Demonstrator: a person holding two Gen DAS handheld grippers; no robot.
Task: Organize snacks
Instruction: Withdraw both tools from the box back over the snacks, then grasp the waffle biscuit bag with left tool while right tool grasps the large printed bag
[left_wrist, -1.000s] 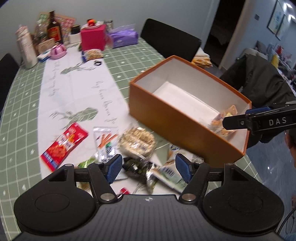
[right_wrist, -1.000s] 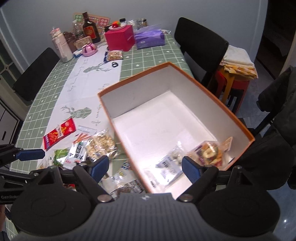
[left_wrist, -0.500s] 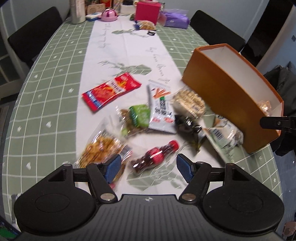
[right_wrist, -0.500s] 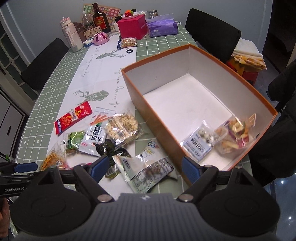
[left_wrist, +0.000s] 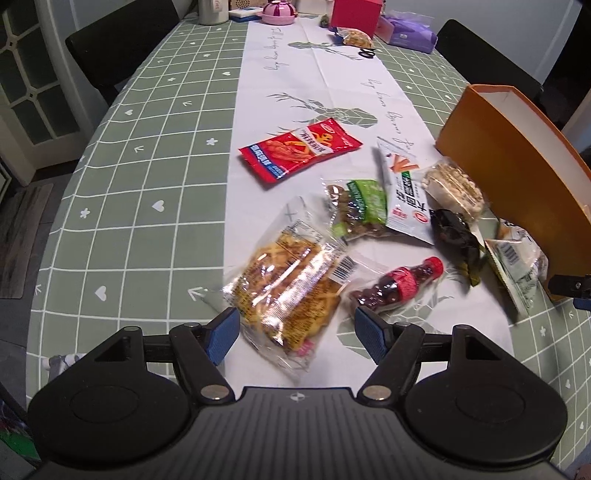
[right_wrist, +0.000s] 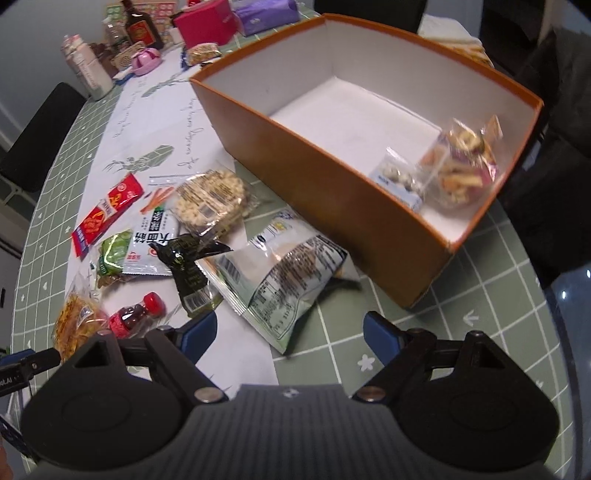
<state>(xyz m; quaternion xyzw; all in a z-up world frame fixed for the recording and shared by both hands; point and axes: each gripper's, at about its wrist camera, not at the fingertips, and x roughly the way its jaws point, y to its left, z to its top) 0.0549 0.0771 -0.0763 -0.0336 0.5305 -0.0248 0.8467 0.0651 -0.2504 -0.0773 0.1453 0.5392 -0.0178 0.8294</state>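
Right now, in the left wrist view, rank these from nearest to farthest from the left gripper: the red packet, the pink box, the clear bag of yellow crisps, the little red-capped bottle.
1. Clear bag of yellow crisps: its near end lies between the open fingers of the left gripper.
2. Little red-capped bottle: just beyond, to the right.
3. Red packet: mid-table.
4. Pink box: far end.

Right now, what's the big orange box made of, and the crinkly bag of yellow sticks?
The orange box looks like matte cardboard: stiff straight walls, white inside, thin folded rim. The bag of yellow sticks seems to be clear glossy plastic film: you see through it, and light glints off its wrinkles.
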